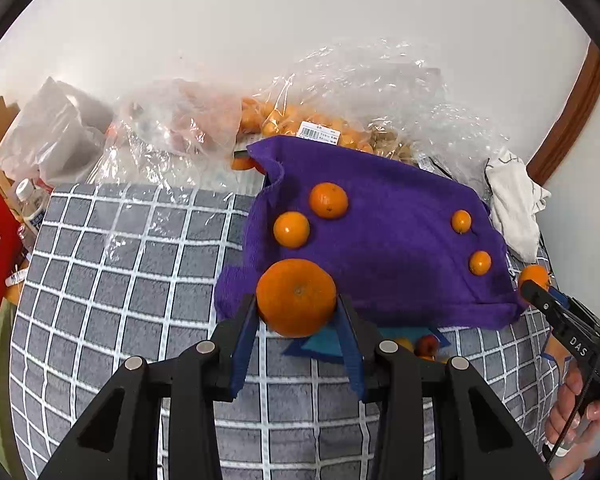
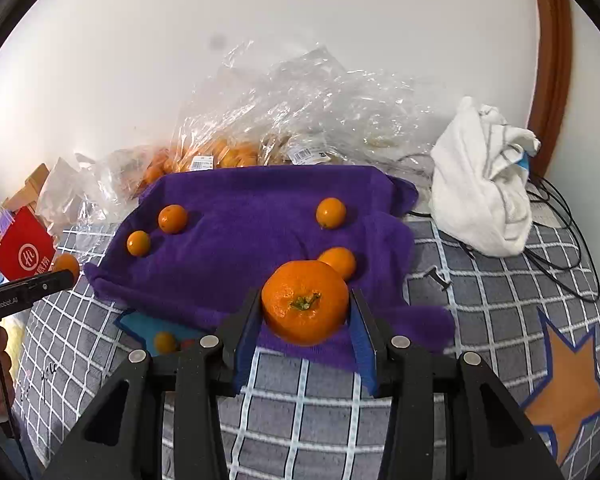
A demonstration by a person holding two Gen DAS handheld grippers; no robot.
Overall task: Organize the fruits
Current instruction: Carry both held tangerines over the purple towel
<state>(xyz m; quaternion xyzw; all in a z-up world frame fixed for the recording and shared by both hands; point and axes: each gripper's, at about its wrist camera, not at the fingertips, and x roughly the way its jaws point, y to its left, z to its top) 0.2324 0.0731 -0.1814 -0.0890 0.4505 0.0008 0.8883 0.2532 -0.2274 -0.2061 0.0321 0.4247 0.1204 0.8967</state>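
Gripping one orange each, left gripper point(image 1: 296, 308), right gripper point(image 2: 305, 308), over purple towel point(image 2: 260, 200)

bright, even, soft light; faint shadows under fruit on the purple towel point(image 1: 384, 240). glare on the far plastic bags point(image 2: 300, 108). edges bend, corners black.
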